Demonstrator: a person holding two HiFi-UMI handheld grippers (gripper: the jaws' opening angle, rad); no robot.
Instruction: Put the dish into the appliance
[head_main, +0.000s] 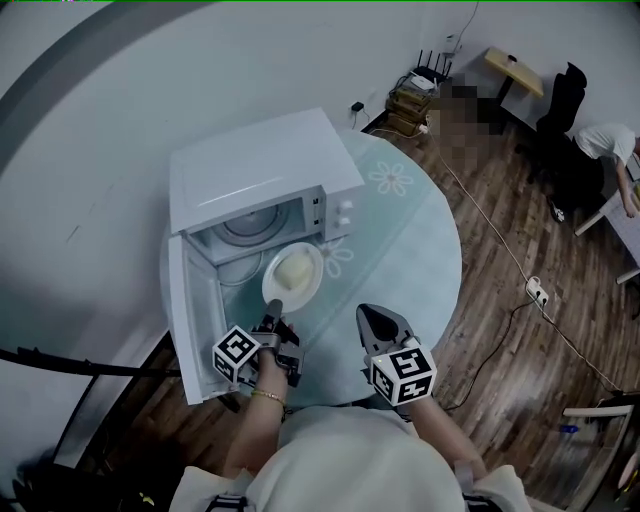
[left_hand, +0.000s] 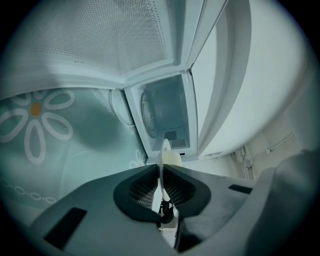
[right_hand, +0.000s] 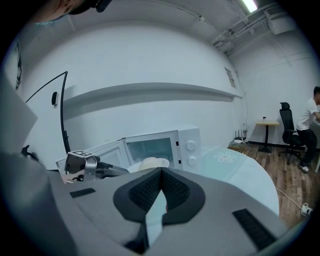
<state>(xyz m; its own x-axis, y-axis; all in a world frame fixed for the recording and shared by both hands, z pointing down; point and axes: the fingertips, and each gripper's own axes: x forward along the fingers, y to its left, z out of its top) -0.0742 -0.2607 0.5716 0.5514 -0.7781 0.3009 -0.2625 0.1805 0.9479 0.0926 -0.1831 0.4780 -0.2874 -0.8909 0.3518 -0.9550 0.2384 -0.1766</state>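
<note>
The left gripper (head_main: 274, 320) pinches the rim of the plate (head_main: 293, 277) at the mouth of the white microwave (head_main: 260, 165), its door (head_main: 195, 310) wide open alongside, while the right gripper (head_main: 378, 325), jaws together and empty, hovers over the flowered table (head_main: 420, 250).

Counted: one microwave (head_main: 260, 170), one dish (head_main: 293, 276), two tools, left tool (head_main: 275, 306) and right tool (head_main: 376, 313), one round surface (head_main: 420, 250), one office chair (head_main: 560, 100), one power strip (head_main: 537, 291).

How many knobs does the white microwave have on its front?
2. The upper knob sits on the microwave panel, right of the cavity; the lower knob is directly beneath it. None looks hidden.
</note>
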